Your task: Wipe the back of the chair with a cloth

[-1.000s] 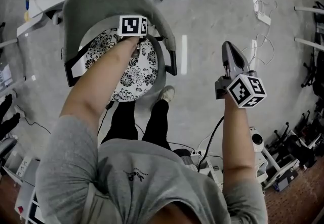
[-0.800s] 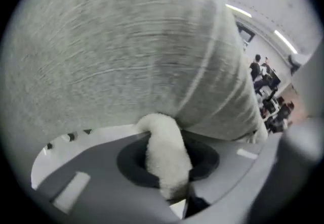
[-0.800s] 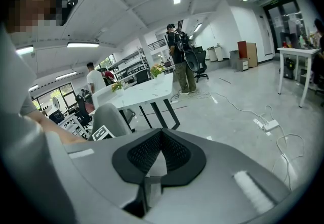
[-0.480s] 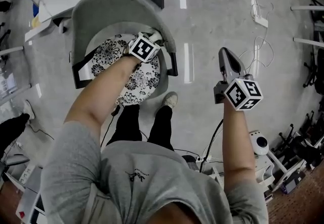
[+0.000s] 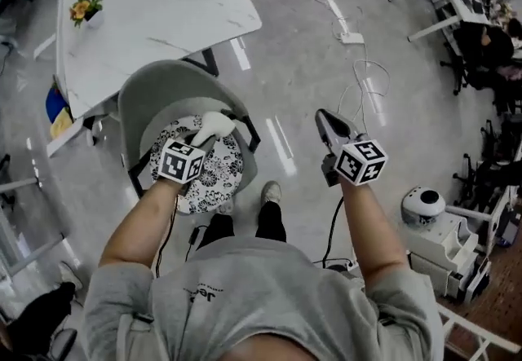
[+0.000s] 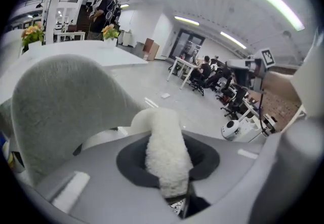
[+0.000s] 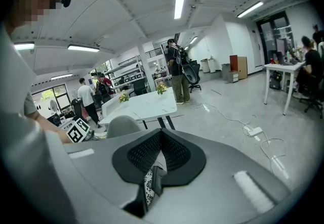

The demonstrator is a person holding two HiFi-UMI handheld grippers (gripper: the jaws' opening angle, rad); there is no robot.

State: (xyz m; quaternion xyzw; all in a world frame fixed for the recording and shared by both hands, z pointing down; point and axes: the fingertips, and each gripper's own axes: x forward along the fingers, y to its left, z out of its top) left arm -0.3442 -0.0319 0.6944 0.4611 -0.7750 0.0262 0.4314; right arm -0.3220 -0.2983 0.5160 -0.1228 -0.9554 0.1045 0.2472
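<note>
The grey chair (image 5: 167, 90) has a curved back and a black-and-white flowered seat cushion (image 5: 214, 176). My left gripper (image 5: 205, 136) hangs over the seat by the right armrest, shut on a fluffy white cloth (image 5: 215, 124). In the left gripper view the cloth (image 6: 164, 154) sticks out between the jaws, with the chair back (image 6: 66, 104) close on the left, apart from it. My right gripper (image 5: 325, 118) is in the air over the floor to the chair's right, its jaws together with nothing in them (image 7: 161, 137).
A white marble table (image 5: 155, 13) with two flower pots stands just behind the chair. Cables and a power strip (image 5: 352, 37) lie on the floor ahead. A round white device (image 5: 422, 204) sits at the right. My feet (image 5: 271, 191) are beside the chair. People stand farther off.
The left gripper with the cloth has drawn back from the chair's back rim to above the seat. The head view has pulled away and shows more of the room. The right gripper stays raised.
</note>
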